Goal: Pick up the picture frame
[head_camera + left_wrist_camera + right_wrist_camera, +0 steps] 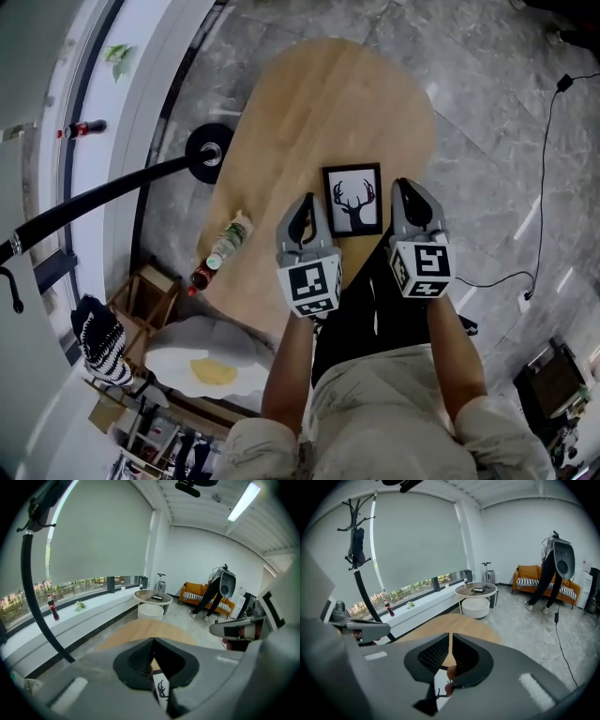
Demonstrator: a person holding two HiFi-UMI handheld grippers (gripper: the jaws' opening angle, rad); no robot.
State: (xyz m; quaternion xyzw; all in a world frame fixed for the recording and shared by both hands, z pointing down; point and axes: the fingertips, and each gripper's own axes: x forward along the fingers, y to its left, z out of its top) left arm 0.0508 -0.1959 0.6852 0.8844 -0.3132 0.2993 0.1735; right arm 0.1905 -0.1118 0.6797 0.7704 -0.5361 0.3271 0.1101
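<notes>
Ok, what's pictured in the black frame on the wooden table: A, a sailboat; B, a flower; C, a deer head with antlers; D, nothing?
C: the picture frame lying on the table shows a black antlered deer head on white, seen in the head view.

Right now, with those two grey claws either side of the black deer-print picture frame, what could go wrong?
The black deer-print picture frame lies flat near the close edge of the pale wooden table; a nudge might slide it off. The left gripper is shut and the right gripper barely open, so they may skid over the frame, not grip it. The clear plastic bottle lying at the table's left edge could roll off.
</notes>
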